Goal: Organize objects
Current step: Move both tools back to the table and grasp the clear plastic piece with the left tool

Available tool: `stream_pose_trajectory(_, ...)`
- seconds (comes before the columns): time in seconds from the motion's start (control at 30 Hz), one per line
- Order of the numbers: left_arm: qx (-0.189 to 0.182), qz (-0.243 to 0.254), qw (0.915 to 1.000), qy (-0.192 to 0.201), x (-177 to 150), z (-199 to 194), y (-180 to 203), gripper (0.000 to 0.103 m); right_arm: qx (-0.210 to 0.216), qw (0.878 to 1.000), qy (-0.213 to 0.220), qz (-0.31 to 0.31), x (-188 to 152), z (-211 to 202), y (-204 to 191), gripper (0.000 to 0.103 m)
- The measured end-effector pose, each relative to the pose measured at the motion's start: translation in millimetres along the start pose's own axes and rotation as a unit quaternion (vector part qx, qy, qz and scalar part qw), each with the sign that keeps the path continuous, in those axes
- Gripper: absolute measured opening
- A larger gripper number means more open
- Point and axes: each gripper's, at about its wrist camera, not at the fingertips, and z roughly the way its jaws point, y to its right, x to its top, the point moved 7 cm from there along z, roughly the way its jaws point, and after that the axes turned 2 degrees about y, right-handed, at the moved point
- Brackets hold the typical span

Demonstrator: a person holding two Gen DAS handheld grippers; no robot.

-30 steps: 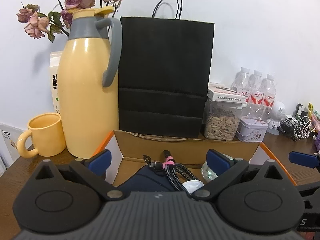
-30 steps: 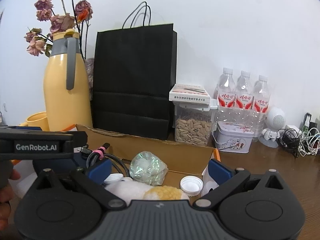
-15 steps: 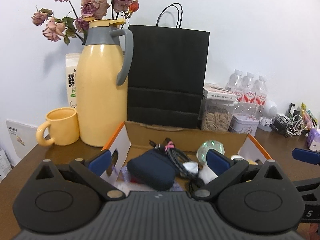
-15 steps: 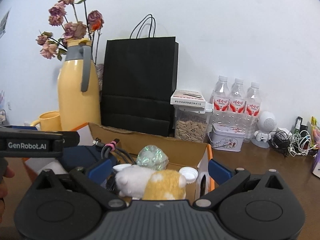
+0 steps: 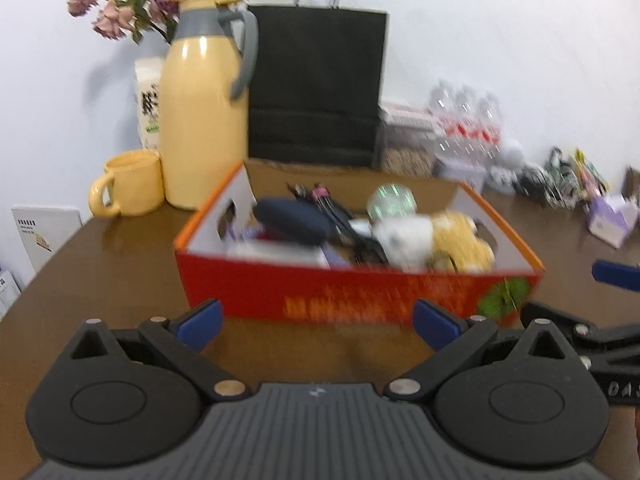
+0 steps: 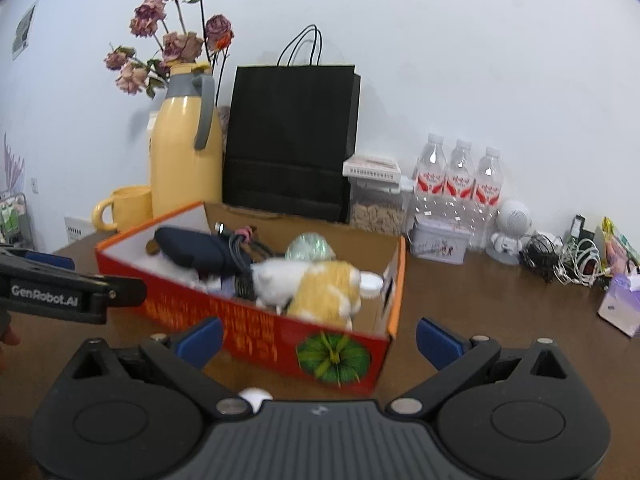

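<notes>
Left gripper (image 5: 318, 322): jaws spread wide, holding nothing.
Right gripper (image 6: 319, 336): jaws spread wide, holding nothing.
Red cardboard box (image 5: 360, 294): just ahead of both jaws.

Along the back edge of the brown surface (image 6: 500, 320) a yellow thermos jug (image 6: 186, 148) with a grey handle stands upright, dried roses (image 6: 168, 46) rising behind it. A yellow mug (image 6: 126, 206) sits just beside it on the left. A black paper bag (image 6: 292, 140) stands to its right, then a clear container of seeds (image 6: 376, 208), three water bottles (image 6: 460, 188), a small tin (image 6: 440, 240), a white robot figurine (image 6: 510, 232) and tangled cables (image 6: 560, 256). A purple carton (image 6: 622, 304) lies near the right edge.
</notes>
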Motion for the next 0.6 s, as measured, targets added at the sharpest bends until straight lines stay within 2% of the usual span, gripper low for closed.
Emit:
stream_pose_trajectory(0.33, -0.05, 0.063, 0.9951, -0.058, -64, -12, 47, 0.103, -0.016, 0.999, -0.03, 0.027, -46, -15, 27, 0.103)
stream_pose_trajectory(0.47, -0.055, 0.066, 0.9938, -0.071, -76, -10, 57, 0.089, -0.019, 0.998, -0.031, 0.045, -55, -17, 37, 0.103)
stream_pose_trajectory(0.6, -0.061, 0.067, 0.9935, -0.069, -79, -11, 64, 0.085, -0.015, 0.998, -0.027, 0.057, -59, -19, 42, 0.103)
